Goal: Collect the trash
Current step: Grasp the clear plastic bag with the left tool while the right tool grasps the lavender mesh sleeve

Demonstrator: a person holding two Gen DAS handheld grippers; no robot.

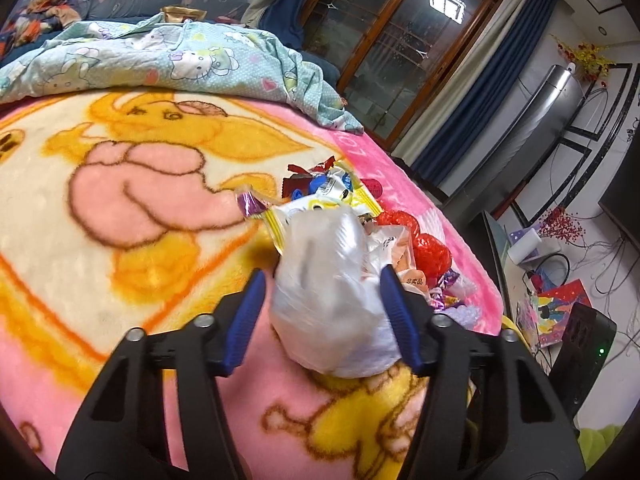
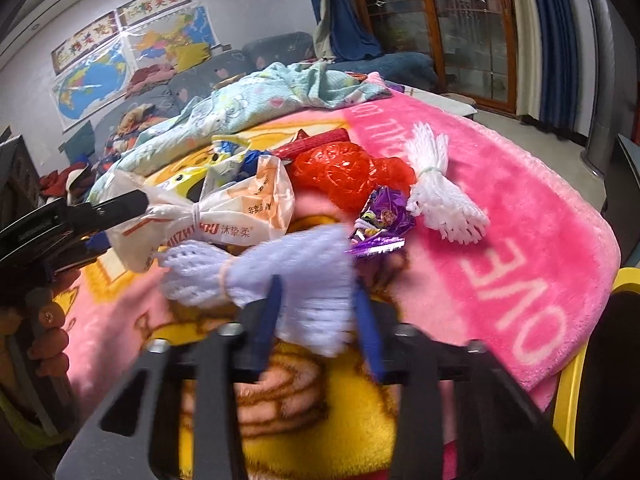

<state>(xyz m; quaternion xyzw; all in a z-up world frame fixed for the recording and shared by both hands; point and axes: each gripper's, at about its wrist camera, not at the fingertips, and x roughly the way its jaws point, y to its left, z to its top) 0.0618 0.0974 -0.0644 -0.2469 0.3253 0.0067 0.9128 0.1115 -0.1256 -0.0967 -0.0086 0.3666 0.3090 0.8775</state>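
Pink cartoon blanket (image 2: pixel 500 208) covers the bed, trash piled mid-bed. Left gripper (image 1: pixel 322 280) is clamped on the knotted white bag (image 1: pixel 332 292), w/ blue pads (image 1: pixel 394 300) at both sides. Right gripper (image 2: pixel 316 300) squeezes the lilac foam net (image 2: pixel 288 276). Red bag (image 2: pixel 344 172), purple wrapper (image 2: pixel 380 220) & white net (image 2: pixel 440 188) lie just beyond it.

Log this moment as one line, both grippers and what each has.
left gripper: closing around white plastic bag | right gripper: closing around lilac foam net | surface: pink blanket
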